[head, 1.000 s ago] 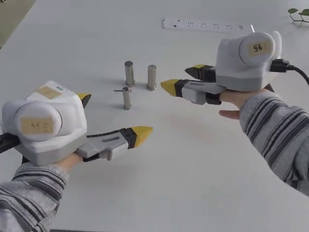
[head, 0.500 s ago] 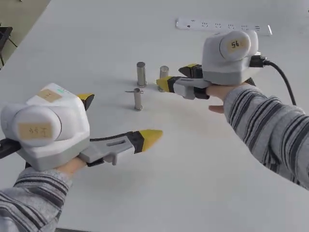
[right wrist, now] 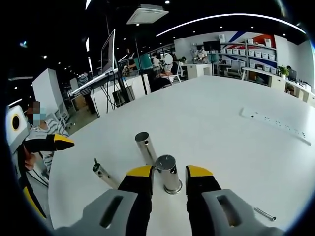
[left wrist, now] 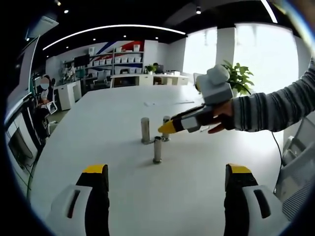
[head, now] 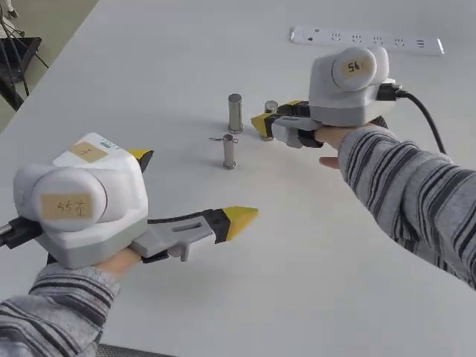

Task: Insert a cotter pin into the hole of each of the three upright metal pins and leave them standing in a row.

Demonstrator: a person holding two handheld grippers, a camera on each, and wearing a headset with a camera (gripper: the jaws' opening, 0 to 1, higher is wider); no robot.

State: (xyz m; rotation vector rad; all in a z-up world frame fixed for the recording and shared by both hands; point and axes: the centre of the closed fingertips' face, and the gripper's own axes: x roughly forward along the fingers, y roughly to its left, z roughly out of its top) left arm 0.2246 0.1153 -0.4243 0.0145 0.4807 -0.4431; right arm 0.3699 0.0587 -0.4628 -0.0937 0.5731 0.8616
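Three upright metal pins stood near the middle of the desk (head: 149, 44), short of the power strip (head: 364, 39) along its far edge. The nearest pin (head: 229, 151) carried a cotter pin (head: 220, 139) through its top; the bare pin (head: 235, 113) behind it stood free. The third pin (right wrist: 167, 173) stood between the fingers of the right gripper (head: 277, 114), which were set close on either side. A sliver of gap showed on one side, so they appeared not yet clenched. The left gripper (left wrist: 166, 169) hovered nearer the front edge, fingers spread wide and empty. The pins looked stiff, smooth and narrow-based, so likely slippery and easily tipped. Mid-shaft, below the cross hole, seemed the safest hold. A loose cotter pin (right wrist: 264, 213), thin and light, lay just beside the right gripper. The cross holes of the two unfitted pins could not be made out, and the third pin was largely hidden in the head view.
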